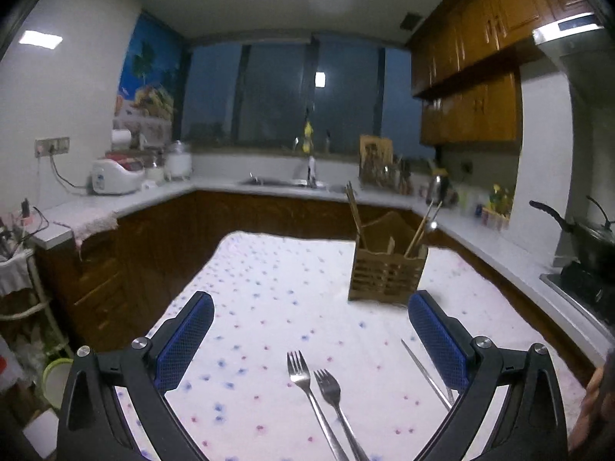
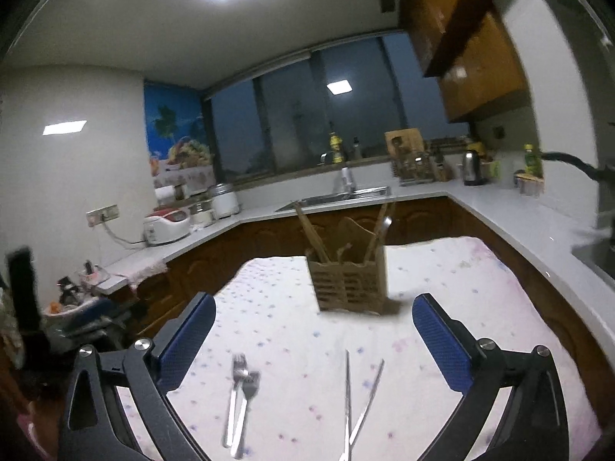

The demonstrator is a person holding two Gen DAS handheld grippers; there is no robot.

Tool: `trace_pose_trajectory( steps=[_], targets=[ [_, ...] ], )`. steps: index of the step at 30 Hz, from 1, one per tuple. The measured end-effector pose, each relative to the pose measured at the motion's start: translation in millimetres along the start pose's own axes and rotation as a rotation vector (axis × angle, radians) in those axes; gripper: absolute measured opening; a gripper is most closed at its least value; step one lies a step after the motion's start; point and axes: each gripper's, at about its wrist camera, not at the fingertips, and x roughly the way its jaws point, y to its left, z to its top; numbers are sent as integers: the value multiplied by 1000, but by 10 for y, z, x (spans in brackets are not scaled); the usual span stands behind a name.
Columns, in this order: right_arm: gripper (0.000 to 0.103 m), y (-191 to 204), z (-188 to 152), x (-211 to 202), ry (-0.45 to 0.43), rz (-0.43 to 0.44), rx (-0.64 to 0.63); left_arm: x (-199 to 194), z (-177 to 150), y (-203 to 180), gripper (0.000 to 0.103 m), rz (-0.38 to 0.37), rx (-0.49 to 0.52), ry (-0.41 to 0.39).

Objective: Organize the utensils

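forks [image 1: 319, 395]: tines toward holder [image 1: 386, 274]; chopsticks [image 2: 359, 399]: probably likewise | both hand-held grippers wide, empty

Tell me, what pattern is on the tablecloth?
The tablecloth is white, scattered with small blue and pink dots, clearest in the left wrist view.

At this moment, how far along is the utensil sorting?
Partly done: the wooden holder already has wooden chopsticks and a spoon standing in it. Nothing is in hand; the left gripper and right gripper are both open and empty. Left: two forks and a pair of metal chopsticks, lying on the tablecloth.
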Motion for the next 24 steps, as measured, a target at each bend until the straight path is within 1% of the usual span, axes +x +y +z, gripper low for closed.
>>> trace_pose_trajectory(
  steps=[2, 4, 5, 8, 11, 16, 24],
  targets=[
    [103, 2, -224, 24, 10, -64, -1, -8, -187, -72, 102, 0, 28, 8],
    [103, 4, -411, 36, 8, -92, -7, -16, -365, -129, 102, 7, 57, 11],
    [103, 4, -495, 43, 8, -115, -16, 0, -444, -145, 102, -3, 68, 19],
    [103, 6, -666, 58, 19, -159, -42, 47, -614, -158, 102, -1, 71, 44],
    [103, -4, -731, 78, 29, -167, -56, 68, -664, -147, 102, 4, 71, 66],
    [103, 21, -791, 27, 6, -165, -70, 90, -628, -158, 102, 9, 79, 41],
    [103, -29, -844, -3, 9, -164, -42, 162, -719, -138, 102, 6, 66, 56]
  ],
)
